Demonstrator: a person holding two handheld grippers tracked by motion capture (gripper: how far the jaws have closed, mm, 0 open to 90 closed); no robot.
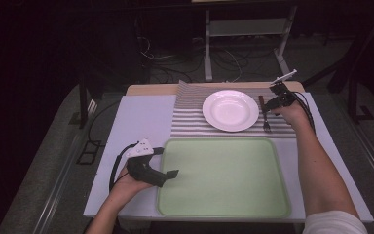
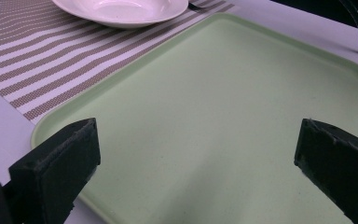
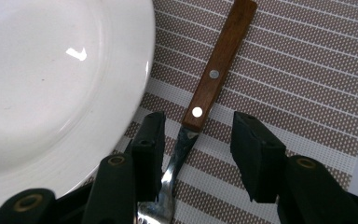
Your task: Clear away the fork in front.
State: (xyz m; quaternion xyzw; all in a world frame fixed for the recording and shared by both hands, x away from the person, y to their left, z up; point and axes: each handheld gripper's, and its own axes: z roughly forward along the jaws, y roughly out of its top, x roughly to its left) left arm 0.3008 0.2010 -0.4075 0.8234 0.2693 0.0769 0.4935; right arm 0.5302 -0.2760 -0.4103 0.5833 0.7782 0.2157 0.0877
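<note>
- Dark floor with loose cables and a metal stand lies behind a white table (image 1: 141,117), which carries a striped mat (image 1: 190,122), a white plate (image 1: 230,110) and a pale green tray (image 1: 224,178).
- On the mat, just right of the plate, lies a fork (image 1: 264,113) with a wooden handle; its handle points away from the person and its metal end points toward them.
- From above, the right gripper (image 1: 272,108) sits directly over the fork, pointing down at the mat, with the hand behind it and the cable running back along the forearm.
- Looking along the right gripper (image 3: 198,144), the fork (image 3: 209,79) runs between the two black jaws: the spot where wood meets metal lies in the gap, the handle reaching past the tips and the metal neck passing back under the gripper body.
- Those jaws stand partly apart, one on each side of the fork. Mat shows between the fork and the far jaw, so the pads do not press on it; whether the near jaw touches the metal neck I cannot tell.
- The plate's (image 3: 51,88) rim lies just beside the near jaw.
- The left gripper (image 1: 168,174) rests at the tray's left edge, well apart from the fork.
- Looking along the left gripper (image 2: 196,163), its jaws stand wide apart over the bare tray (image 2: 223,107), with nothing between them.
</note>
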